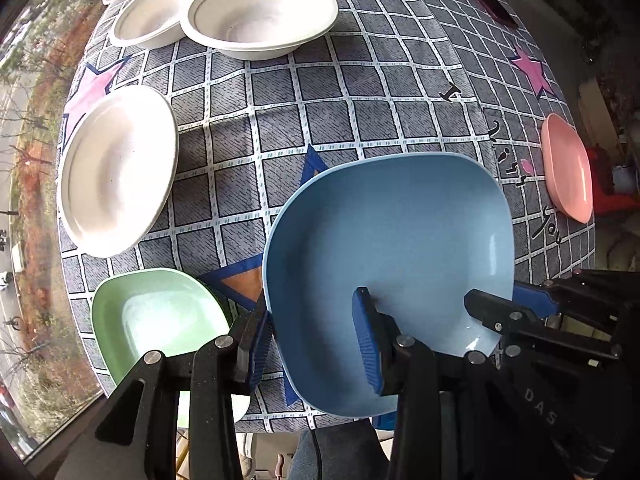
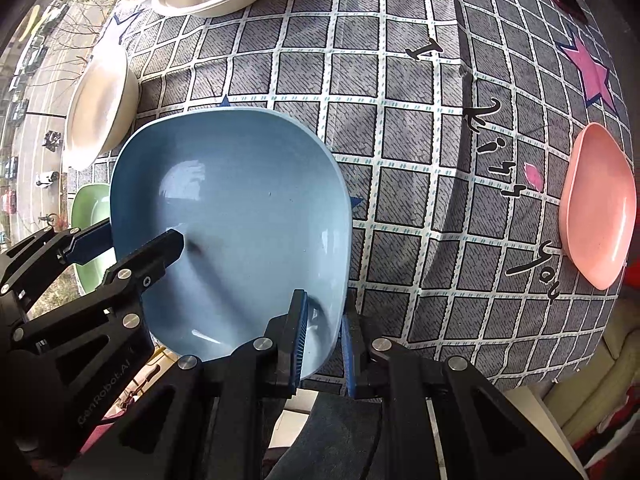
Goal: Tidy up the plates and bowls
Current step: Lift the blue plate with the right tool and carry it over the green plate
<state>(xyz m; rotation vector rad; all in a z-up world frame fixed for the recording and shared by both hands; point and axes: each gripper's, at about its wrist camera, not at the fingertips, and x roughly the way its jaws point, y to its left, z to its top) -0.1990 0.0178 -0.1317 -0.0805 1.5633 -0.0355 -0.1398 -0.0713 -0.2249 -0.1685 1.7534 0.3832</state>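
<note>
**Blue plate straddled by both my tongs at the table's near edge**

I am looking down at the blue plate [image 1: 394,248], a rounded square lying flat and mouth up on the checked tablecloth [image 1: 360,80], its near edge hanging just past the table edge. It has no clear long axis; in the left wrist view one corner is pointing toward 6 o'clock.

My left gripper [image 1: 310,344] is standing wide open and clamping nothing: one blue pad is sitting outside the plate's rim at 8 o'clock, the other is reaching over the rim inside the plate at 6 o'clock. Whether either pad is touching the plate I cannot tell.

My right gripper [image 2: 324,340] is spread only narrowly, its two pads flanking the plate's rim at the 5 o'clock corner in the right wrist view, one inside, one outside. A thin gap is showing on the outer side, so it is not pinching yet.

Counting: one blue plate, one green plate [image 1: 160,320] just beside it at 9 o'clock, one pink plate [image 1: 568,168] well apart at 2 o'clock, and three white bowls [image 1: 260,12] — one at 10 o'clock, two touching each other at 12 o'clock by the far edge.
</note>
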